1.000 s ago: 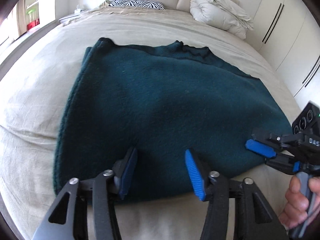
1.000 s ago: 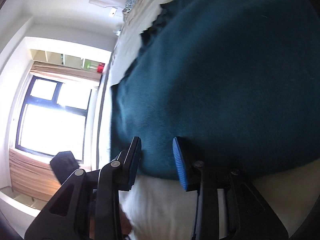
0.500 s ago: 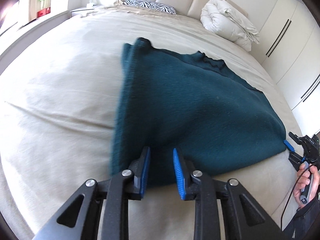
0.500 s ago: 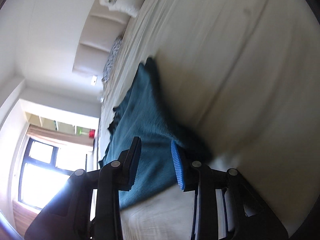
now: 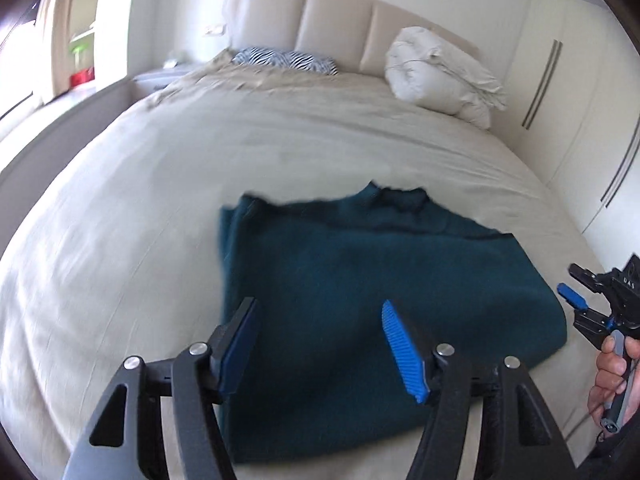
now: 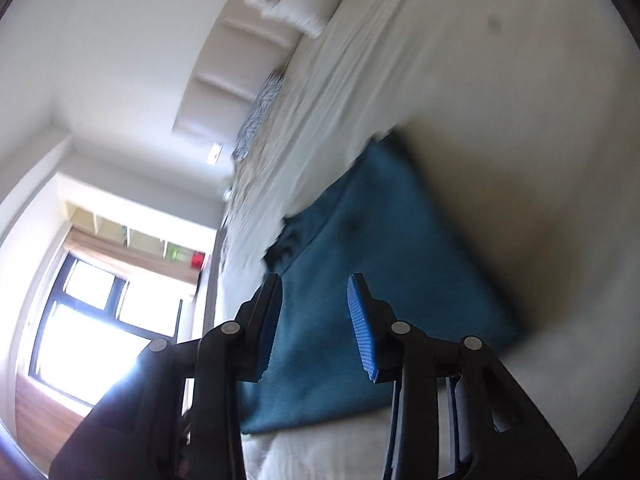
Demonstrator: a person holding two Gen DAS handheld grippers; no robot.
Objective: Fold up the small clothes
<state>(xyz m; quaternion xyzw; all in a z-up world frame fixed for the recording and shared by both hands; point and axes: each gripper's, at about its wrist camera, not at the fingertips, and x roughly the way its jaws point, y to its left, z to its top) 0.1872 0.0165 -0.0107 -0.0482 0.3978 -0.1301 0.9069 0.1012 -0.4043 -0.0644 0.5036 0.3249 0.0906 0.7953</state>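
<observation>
One dark teal garment (image 5: 372, 304) lies folded flat on the bed (image 5: 160, 200), near its foot. Two grippers are in view: the left gripper (image 5: 316, 344) hangs above the cloth's near edge, jaws wide apart and empty; the right gripper (image 6: 314, 320) hovers beside the garment, jaws parted, holding nothing. One rolled white duvet (image 5: 436, 76) and one zebra-print pillow (image 5: 286, 60) sit by the headboard.

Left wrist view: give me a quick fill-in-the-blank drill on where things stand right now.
1. The dark teal garment lies folded on the ____.
2. The left gripper has its jaws ____, holding nothing.
3. The pillow by the headboard has a ____ print.
4. The right gripper sits off the garment's ____ edge.

Missing words: bed; open; zebra; right
</observation>
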